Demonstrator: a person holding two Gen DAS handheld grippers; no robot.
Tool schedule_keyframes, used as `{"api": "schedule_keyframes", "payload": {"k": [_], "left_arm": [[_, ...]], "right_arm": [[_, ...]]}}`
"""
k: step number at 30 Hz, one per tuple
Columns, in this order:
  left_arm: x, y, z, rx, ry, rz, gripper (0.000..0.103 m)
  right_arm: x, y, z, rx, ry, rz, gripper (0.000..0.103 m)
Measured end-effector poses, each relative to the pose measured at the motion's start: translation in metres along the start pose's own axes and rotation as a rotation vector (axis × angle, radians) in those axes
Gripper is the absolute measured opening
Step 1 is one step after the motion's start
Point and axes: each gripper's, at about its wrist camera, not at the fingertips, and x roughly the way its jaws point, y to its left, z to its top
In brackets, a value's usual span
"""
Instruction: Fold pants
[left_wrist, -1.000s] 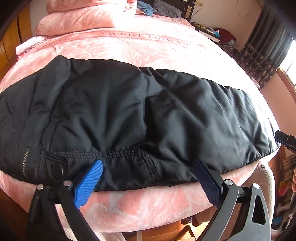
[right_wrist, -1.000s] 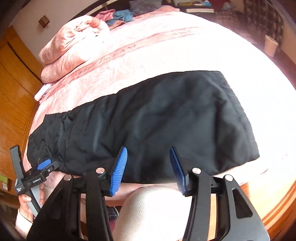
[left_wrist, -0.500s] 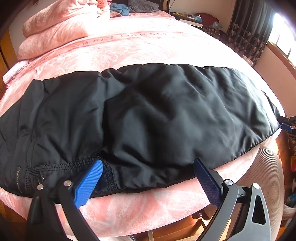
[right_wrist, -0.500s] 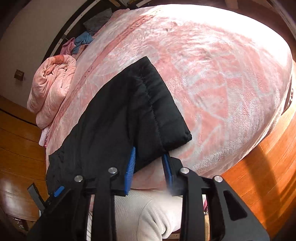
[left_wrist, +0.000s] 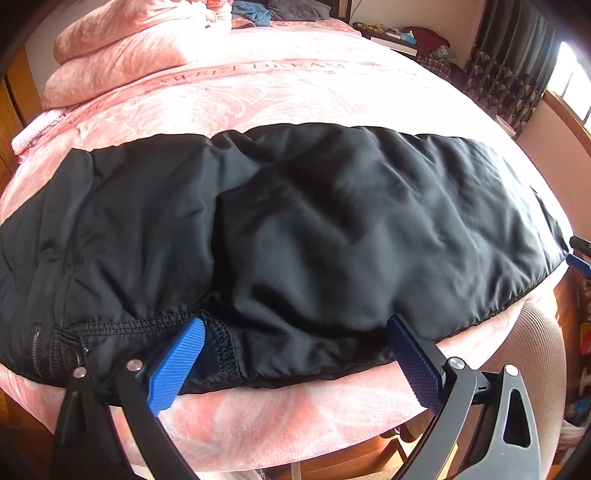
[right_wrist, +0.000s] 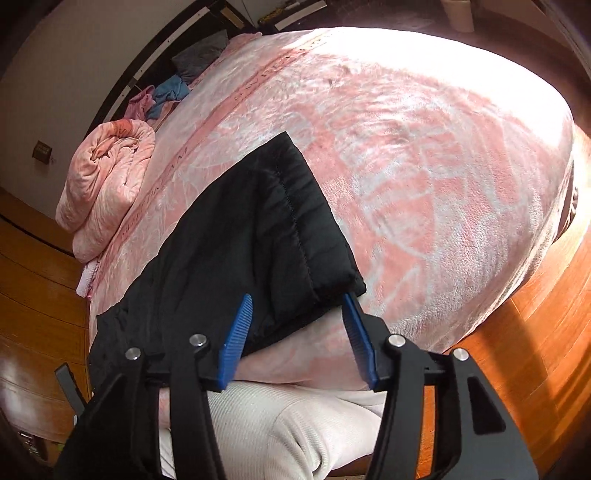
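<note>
The left tool (left_wrist: 295, 354) sits low at the near edge of the bed (left_wrist: 258, 413), spread wide, gripping nothing. The black pants (left_wrist: 314, 236) lie flat across the pink blanket (left_wrist: 295, 96), along that edge. The right tool (right_wrist: 295, 332) has just been opening; the leg hem (right_wrist: 295, 236) sits between its blue pads (right_wrist: 236, 332), loose. Far back are rolled pink covers (right_wrist: 107, 184).
</note>
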Motion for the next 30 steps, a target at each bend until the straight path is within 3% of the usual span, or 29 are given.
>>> {"api": "schedule_keyframes", "payload": {"k": [5,15,17,18,19,20,22,26,30], "left_arm": [[-0.008,-0.013,0.013,-0.049,-0.028,-0.066,0.099],[0.028,-0.047,0.027,-0.003,0.022,-0.014,0.099],[0.032,-0.045,0.027,-0.010,0.031,-0.020,0.100],[0.033,-0.044,0.027,-0.012,0.035,-0.024,0.100],[0.034,-0.044,0.027,-0.014,0.036,-0.027,0.100],[0.035,-0.042,0.027,-0.017,0.037,-0.029,0.100],[0.035,-0.042,0.026,-0.019,0.036,-0.029,0.100],[0.028,-0.039,0.030,-0.054,0.021,-0.047,0.099],[0.006,-0.035,0.039,-0.116,-0.063,-0.096,0.099]], "right_arm": [[-0.002,-0.009,-0.004,0.051,0.010,0.009,0.058],[0.034,-0.017,-0.001,0.161,0.065,0.064,0.060],[0.035,-0.016,0.000,0.163,0.055,0.100,0.049],[0.035,-0.014,0.000,0.152,0.053,0.113,0.038],[0.035,-0.010,0.001,0.143,0.050,0.136,0.021],[0.033,-0.007,0.003,0.137,0.044,0.164,0.016],[0.024,0.002,0.008,0.101,0.016,0.177,0.012],[-0.015,0.033,0.023,0.020,-0.081,0.291,0.011],[-0.045,0.050,0.037,-0.038,-0.172,0.288,0.010]]}}
